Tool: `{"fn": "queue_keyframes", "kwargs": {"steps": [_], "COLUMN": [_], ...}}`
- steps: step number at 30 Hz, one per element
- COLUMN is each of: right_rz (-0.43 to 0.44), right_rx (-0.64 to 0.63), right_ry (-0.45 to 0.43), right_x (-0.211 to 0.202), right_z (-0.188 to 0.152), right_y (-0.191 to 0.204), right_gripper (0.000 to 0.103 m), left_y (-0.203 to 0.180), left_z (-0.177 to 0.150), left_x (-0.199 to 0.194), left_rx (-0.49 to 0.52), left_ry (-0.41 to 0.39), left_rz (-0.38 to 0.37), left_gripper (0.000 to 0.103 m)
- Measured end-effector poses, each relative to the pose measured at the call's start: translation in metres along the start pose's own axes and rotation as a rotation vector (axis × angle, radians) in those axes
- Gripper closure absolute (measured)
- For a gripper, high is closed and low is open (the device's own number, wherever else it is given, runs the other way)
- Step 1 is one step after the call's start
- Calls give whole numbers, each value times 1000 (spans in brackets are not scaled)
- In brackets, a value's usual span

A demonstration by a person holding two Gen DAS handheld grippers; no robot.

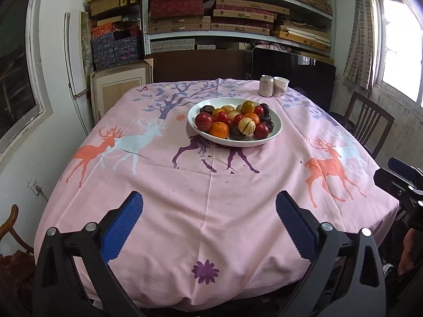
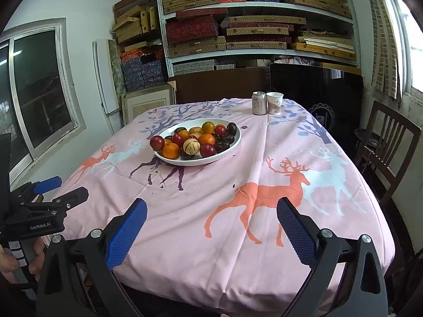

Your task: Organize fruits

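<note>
Two tools, left tool and right tool, hover released and empty above the near counter edge; all fruits sit heaped in the white bowl mid-counter, apparently gathered for storage, well apart from both tools

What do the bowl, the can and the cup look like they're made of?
Bowl: probably glazed ceramic, white and smooth with a soft sheen. Can: likely thin metal, with a silvery rim above a printed pink wrap. Cup: apparently paper, matte white with a rolled lip and printed side.
</note>
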State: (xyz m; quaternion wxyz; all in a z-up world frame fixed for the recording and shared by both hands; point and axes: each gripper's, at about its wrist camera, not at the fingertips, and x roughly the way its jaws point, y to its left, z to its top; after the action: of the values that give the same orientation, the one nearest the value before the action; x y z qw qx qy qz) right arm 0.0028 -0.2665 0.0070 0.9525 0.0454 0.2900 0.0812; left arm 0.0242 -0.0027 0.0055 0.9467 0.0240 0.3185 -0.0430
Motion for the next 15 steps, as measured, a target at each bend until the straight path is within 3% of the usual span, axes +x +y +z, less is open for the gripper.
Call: {"fn": "queue_keyframes", "kwargs": {"steps": [8, 15], "right_rz": [0, -1], "right_rx": [15, 13], "right_ry": [17, 14], "right_x": [5, 5], "right_z": [-3, -3], "right_y": [-4, -4], "right_gripper": [4, 4], "left_y": [-8, -3], "left_z": [1, 1], "left_x": [-5, 4], "left_rx": [44, 17], "left_ry": [-58, -9], "left_rz": [3, 21], "left_gripper": [5, 5]}}
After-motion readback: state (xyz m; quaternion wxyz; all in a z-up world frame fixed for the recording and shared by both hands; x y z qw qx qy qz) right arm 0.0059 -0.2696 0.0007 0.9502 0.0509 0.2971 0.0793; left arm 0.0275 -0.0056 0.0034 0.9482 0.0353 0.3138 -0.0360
